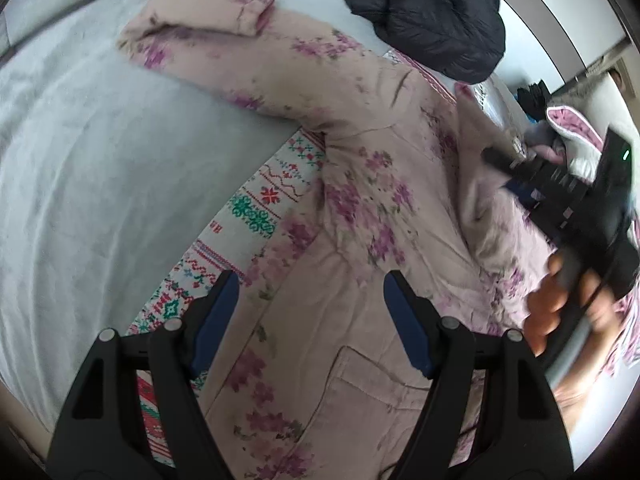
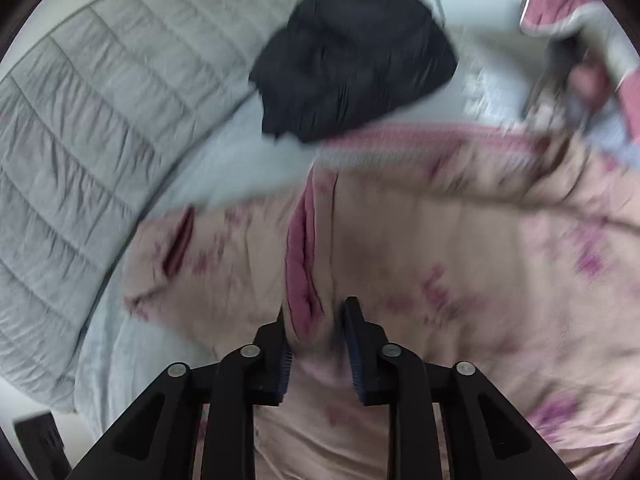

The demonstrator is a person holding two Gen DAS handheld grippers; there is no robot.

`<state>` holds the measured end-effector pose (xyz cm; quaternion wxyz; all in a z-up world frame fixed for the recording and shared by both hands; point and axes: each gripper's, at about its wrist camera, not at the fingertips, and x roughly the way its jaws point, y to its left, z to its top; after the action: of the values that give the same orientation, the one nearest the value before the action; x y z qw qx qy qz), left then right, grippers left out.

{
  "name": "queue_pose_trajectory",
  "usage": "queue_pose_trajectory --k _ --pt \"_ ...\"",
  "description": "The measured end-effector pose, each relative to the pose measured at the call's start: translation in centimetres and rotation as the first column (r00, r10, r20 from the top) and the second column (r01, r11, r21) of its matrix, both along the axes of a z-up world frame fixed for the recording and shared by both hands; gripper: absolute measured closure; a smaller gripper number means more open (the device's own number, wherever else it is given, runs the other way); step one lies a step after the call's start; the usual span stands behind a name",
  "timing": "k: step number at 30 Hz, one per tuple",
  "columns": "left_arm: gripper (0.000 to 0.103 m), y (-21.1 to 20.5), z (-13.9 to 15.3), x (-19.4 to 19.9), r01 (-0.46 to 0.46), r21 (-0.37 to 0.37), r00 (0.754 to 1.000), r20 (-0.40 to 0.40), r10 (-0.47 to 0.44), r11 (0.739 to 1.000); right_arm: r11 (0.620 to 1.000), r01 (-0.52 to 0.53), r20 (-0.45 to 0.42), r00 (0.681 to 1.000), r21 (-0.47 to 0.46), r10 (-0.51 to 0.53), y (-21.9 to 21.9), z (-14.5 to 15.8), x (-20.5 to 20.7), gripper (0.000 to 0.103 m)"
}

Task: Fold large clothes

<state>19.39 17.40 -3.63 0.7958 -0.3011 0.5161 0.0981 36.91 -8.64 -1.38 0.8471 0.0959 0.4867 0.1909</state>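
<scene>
From the left wrist, we saw no words we could read. Our left gripper (image 1: 310, 320) hung with fingers spread wide over the pink flowery coat (image 1: 360, 184), which lay flat on the grey bed (image 1: 80, 160). A patterned blanket (image 1: 256, 208) peeked out beside it. A black jacket (image 1: 424, 12) sat near the bed's far edge.

From the right wrist, things were blurry. Our right gripper (image 2: 316, 344) pinched a fold of the coat (image 2: 460, 248).

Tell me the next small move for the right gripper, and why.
Probably carry the pinched fabric across the pink floral coat toward its middle: the right gripper is shut on a fold with pink lining, while the left gripper hovers open above the front.
</scene>
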Motion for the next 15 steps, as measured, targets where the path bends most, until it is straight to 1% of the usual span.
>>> queue_pose_trajectory --k 1,2,3,4,5,6,8,9,10,11,13,14,15 --pt "0.028 0.1 0.0 0.0 -0.004 -0.005 1.000 -0.001 0.004 1.000 1.000 -0.003 0.011 1.000 -0.011 0.003 -0.1 0.0 -0.3 0.069" --pt "0.028 0.1 0.0 0.0 -0.007 -0.006 1.000 -0.001 0.007 1.000 1.000 -0.001 0.031 1.000 -0.022 0.002 -0.3 0.2 -0.7 0.064" --pt "0.028 0.1 0.0 0.0 -0.010 -0.004 1.000 -0.003 0.009 1.000 0.999 0.005 0.063 0.998 -0.043 -0.003 -0.7 0.7 -1.1 0.059" --pt "0.028 0.1 0.0 -0.1 -0.011 -0.005 1.000 -0.004 0.011 1.000 0.998 0.010 0.091 0.996 -0.055 -0.005 -1.2 1.4 -1.5 0.056" --pt "0.028 0.2 0.0 0.0 -0.013 -0.009 1.000 -0.003 0.013 1.000 0.998 0.017 0.119 0.993 -0.062 -0.010 -1.9 2.1 -1.9 0.048" --pt "0.028 0.2 0.0 -0.1 -0.016 -0.014 1.000 -0.002 0.015 1.000 0.997 0.038 0.158 0.987 -0.062 -0.028 -2.9 2.8 -2.5 0.038" --pt "0.028 0.2 0.1 -0.2 -0.021 -0.019 1.000 0.002 0.021 1.000 0.998 0.066 0.196 0.979 -0.023 -0.060 -4.2 3.6 -3.1 0.028" --pt "0.028 0.2 0.1 -0.2 -0.021 -0.018 1.000 0.002 0.021 1.000 0.998 0.054 0.195 0.979 0.015 -0.056 -4.9 3.6 -3.5 0.026" --pt "0.028 0.2 0.0 -0.2 -0.020 -0.016 1.000 0.002 0.020 1.000 0.998 0.018 0.169 0.985 0.052 -0.027 -5.4 3.2 -3.8 0.026" --pt "0.028 0.2 0.0 -0.1 -0.020 -0.012 1.000 0.001 0.020 1.000 0.999 0.007 0.154 0.988 0.054 -0.015 -5.4 3.0 -3.9 0.026" --pt "0.028 0.1 -0.2 0.0 -0.021 0.001 1.000 -0.002 0.021 1.000 0.996 0.066 0.131 0.990 -0.063 -0.057 -5.8 1.7 -4.6 0.026" --pt "0.028 0.1 -0.2 0.1 -0.021 0.006 1.000 -0.006 0.021 1.000 0.985 0.102 0.105 0.991 -0.139 -0.088 -6.1 0.6 -4.7 0.026" --pt "0.028 0.0 -0.3 0.1 -0.022 0.009 1.000 -0.011 0.022 1.000 0.969 0.128 0.051 0.991 -0.212 -0.120 -6.6 -1.4 -4.5 0.026"
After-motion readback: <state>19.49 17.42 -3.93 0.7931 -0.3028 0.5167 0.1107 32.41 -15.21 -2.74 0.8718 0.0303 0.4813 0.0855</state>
